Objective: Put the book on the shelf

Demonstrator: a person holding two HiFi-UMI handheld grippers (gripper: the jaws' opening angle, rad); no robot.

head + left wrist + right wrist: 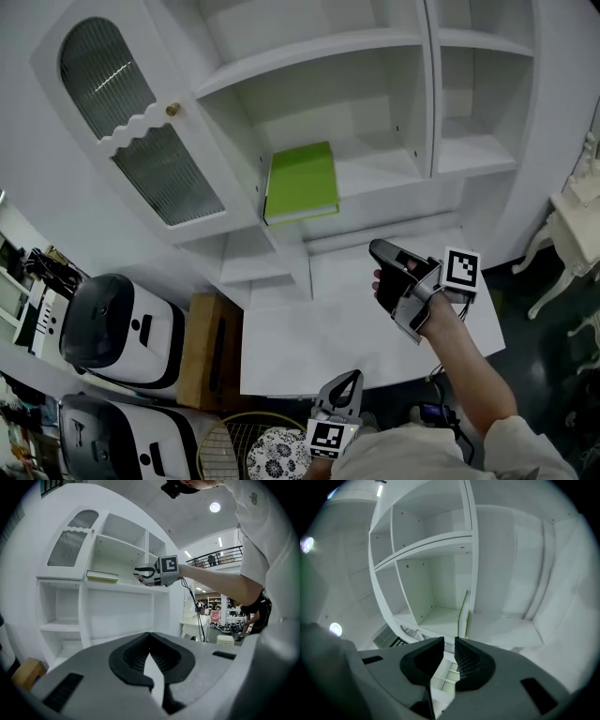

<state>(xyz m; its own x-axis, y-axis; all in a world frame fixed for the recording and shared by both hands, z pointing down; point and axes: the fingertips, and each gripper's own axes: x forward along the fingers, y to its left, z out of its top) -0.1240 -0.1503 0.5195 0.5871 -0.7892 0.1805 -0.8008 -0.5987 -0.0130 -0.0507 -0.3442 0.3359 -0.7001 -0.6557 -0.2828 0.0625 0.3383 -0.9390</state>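
The green book [300,181] lies flat on a white shelf [375,173] of the cabinet, its near edge at the shelf's front lip. The left gripper view shows the book [102,576] on that shelf, and the right gripper view shows the book [463,616] edge-on. My right gripper [380,251] hangs in front of and below the book, apart from it. Its jaws [449,645] stand narrowly apart with nothing between them. My left gripper [349,381] stays low near my body, jaws [150,637] meeting at the tips and empty.
An open cabinet door with ribbed glass [141,141] juts out at the left. A white counter [319,337] lies below the shelves. A wooden box [211,352], two white-and-black cases [117,328] and a wire basket [234,441] stand on the floor at the left.
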